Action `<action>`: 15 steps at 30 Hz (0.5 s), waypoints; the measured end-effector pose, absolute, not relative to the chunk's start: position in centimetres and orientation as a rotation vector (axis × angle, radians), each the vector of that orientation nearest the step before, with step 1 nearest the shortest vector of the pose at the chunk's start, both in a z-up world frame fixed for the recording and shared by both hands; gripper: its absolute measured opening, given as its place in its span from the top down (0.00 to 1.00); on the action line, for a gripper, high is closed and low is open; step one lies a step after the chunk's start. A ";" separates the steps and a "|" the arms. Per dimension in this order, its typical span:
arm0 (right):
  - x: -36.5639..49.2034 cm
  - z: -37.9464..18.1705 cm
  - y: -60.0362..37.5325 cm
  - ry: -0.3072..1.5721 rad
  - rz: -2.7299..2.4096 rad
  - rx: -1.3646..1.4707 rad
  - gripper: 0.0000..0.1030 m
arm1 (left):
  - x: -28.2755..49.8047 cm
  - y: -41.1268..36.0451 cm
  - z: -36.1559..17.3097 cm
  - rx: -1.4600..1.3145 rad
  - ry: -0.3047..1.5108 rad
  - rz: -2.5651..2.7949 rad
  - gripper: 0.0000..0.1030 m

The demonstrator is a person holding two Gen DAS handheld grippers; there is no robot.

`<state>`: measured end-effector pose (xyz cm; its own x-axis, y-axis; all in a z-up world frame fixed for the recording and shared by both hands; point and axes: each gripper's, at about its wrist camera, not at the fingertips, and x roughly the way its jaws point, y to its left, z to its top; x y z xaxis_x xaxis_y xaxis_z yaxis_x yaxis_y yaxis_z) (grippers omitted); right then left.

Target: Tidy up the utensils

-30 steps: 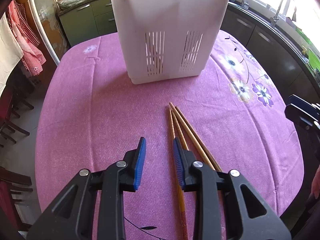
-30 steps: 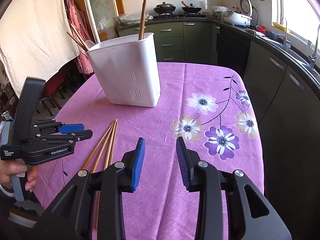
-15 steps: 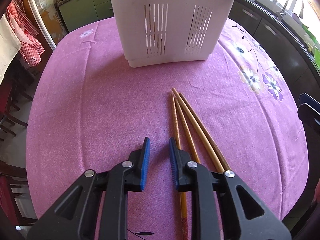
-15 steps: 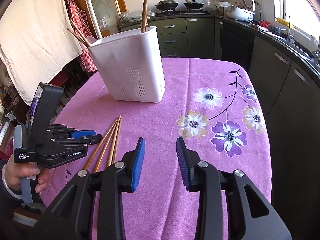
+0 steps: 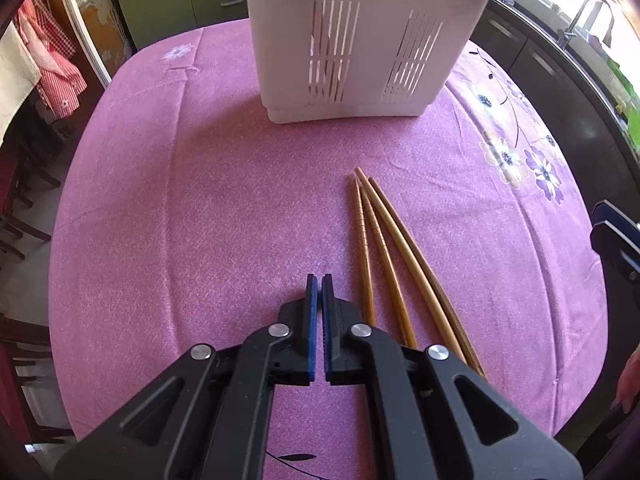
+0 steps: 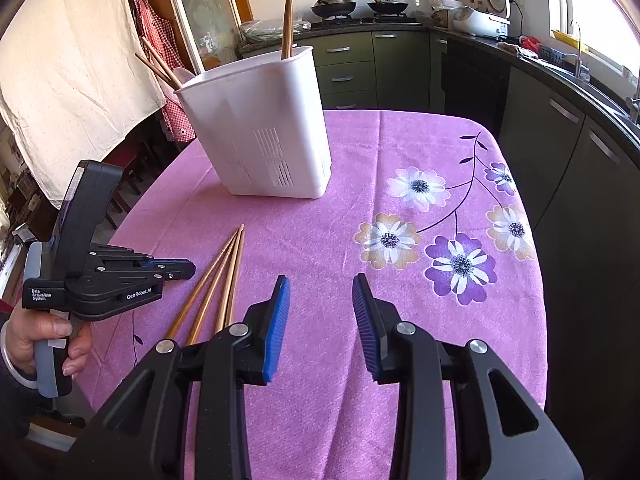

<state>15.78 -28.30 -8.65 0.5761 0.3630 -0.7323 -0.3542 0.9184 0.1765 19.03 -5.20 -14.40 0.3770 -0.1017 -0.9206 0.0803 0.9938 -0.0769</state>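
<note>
**Left tongs squeeze together beside the chopsticks**

Since a second ago, the left gripper [image 5: 319,280] has closed up: its two blue pads were wide apart then, and now they sit almost touching, with only a thin gap and nothing between them. It has also come nearer to the white utensil holder [image 5: 364,40], which looks bigger and fills the top of the left view.

Four wooden chopsticks [image 5: 384,248] lie flat on the purple tablecloth [image 5: 180,200]. They are just to the right of the left gripper's pads. Their thin tips are bunched together and point toward the utensil holder, and they spread out a little toward the near edge of the table. Their thick ends go under the gripper body, so I cannot see them.

The right gripper [image 6: 322,312] is let go and wide open, with nothing in it. It hangs over the cloth, to the right of the chopsticks [image 6: 224,276], near the printed flowers [image 6: 460,264].

The utensil holder [image 6: 260,128] stands upright on the cloth past the chopsticks, well apart from their tips. A few sticks poke out of its top. One stands nearly straight up at the back, and others lean out to the left.
</note>
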 end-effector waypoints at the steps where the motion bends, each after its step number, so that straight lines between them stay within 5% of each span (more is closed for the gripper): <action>1: 15.8 -8.6 -28.2 0.860 0.421 0.010 0.68 | 19.0 -5.0 -14.2 -0.048 1.174 -0.124 0.93; 15: 16.2 -9.4 -28.3 0.880 0.423 0.012 0.68 | 18.6 -6.8 -14.3 -0.018 1.166 -0.168 0.92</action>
<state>16.17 -28.29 -9.39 0.5603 0.3640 -0.7440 -0.3539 0.9174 0.1823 18.58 -6.82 -14.29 0.3830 -0.1413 -0.9129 0.1222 0.9873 -0.1015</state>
